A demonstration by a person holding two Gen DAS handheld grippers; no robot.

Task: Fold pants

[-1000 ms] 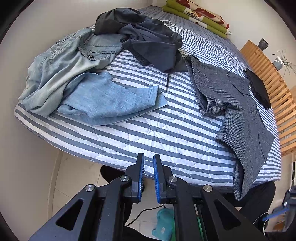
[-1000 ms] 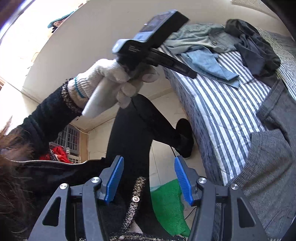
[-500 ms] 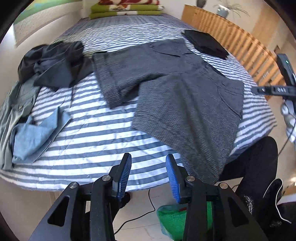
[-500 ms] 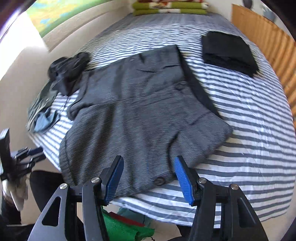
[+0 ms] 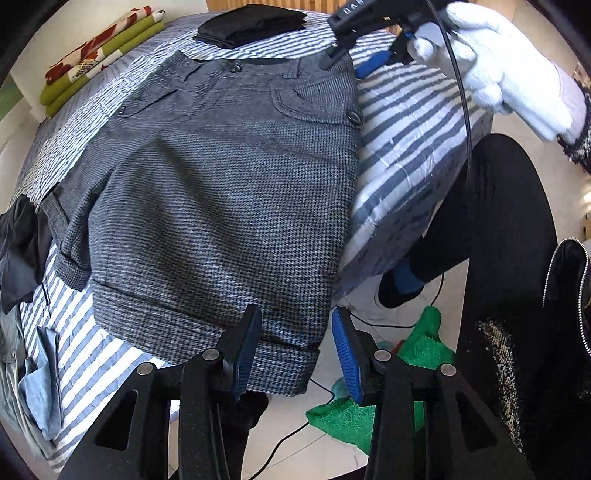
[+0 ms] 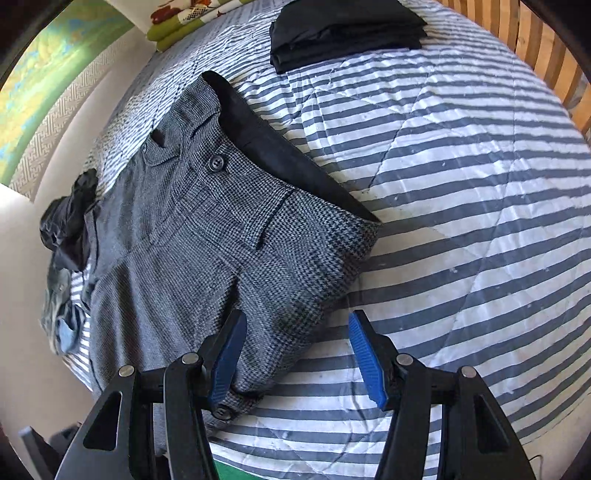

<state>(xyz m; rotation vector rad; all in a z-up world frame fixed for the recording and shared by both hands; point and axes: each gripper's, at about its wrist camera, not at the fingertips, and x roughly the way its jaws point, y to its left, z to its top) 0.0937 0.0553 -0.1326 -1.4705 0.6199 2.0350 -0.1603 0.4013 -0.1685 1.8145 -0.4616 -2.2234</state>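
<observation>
Left wrist view: left claw [image 5: 295,350] released, jaws just been opening, empty, over the hem of grey houndstooth shorts [image 5: 221,192] at the bed's [image 5: 413,155] near edge; gloved hand [image 5: 506,70], green towel [image 5: 424,354] on floor. Right wrist view: right claw [image 6: 295,354] released, empty, at shorts' waistband corner; folded black garment [image 6: 343,29] at the far edge. Writing unreadable.
</observation>
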